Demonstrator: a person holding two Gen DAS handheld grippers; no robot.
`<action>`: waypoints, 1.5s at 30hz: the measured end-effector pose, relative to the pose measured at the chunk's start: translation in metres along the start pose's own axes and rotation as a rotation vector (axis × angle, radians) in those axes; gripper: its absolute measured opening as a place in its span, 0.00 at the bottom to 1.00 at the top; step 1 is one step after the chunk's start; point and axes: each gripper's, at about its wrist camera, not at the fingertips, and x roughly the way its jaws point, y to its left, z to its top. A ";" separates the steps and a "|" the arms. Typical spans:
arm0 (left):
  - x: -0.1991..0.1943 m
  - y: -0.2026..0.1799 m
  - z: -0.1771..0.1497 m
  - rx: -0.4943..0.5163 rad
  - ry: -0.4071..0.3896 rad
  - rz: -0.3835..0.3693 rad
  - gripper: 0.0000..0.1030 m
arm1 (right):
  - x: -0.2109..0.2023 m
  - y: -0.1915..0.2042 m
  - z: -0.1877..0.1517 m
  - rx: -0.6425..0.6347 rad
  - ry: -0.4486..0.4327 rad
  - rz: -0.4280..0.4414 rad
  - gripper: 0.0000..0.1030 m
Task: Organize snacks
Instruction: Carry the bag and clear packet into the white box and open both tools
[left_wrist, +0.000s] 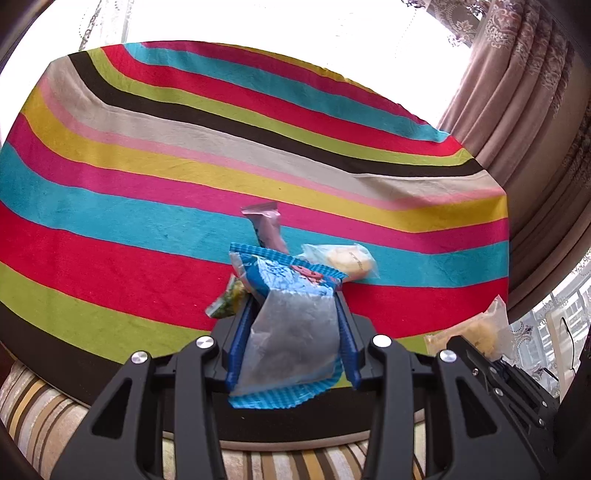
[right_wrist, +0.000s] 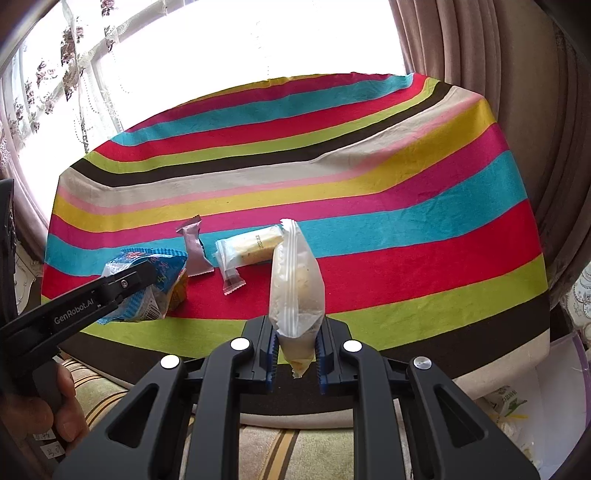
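Note:
My left gripper (left_wrist: 293, 295) is shut on a blue snack packet (left_wrist: 288, 306) and holds it above the striped cloth; the packet also shows in the right wrist view (right_wrist: 147, 284). My right gripper (right_wrist: 295, 332) is shut on a clear zip bag (right_wrist: 295, 280) with pale snack pieces, held upright; the bag shows at the right edge of the left wrist view (left_wrist: 480, 332). On the cloth lie a pink-grey wrapped bar (right_wrist: 194, 247), a clear-wrapped yellow cake (right_wrist: 247, 247) and a green-yellow packet (left_wrist: 227, 301) partly hidden under the blue packet.
The table has a bright striped cloth (right_wrist: 406, 206). A striped sofa cushion (left_wrist: 37, 406) lies below the near edge. Brown curtains (right_wrist: 517, 92) hang at the right, a window behind. A clear bin (right_wrist: 554, 387) with bags sits at lower right.

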 end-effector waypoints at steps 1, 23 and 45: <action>-0.001 -0.006 -0.002 0.011 0.003 -0.007 0.41 | -0.002 -0.004 -0.002 0.009 -0.001 -0.001 0.16; 0.012 -0.166 -0.062 0.276 0.136 -0.189 0.41 | -0.063 -0.168 -0.065 0.223 -0.009 -0.173 0.16; 0.079 -0.327 -0.151 0.493 0.313 -0.365 0.41 | -0.089 -0.311 -0.108 0.356 0.000 -0.336 0.17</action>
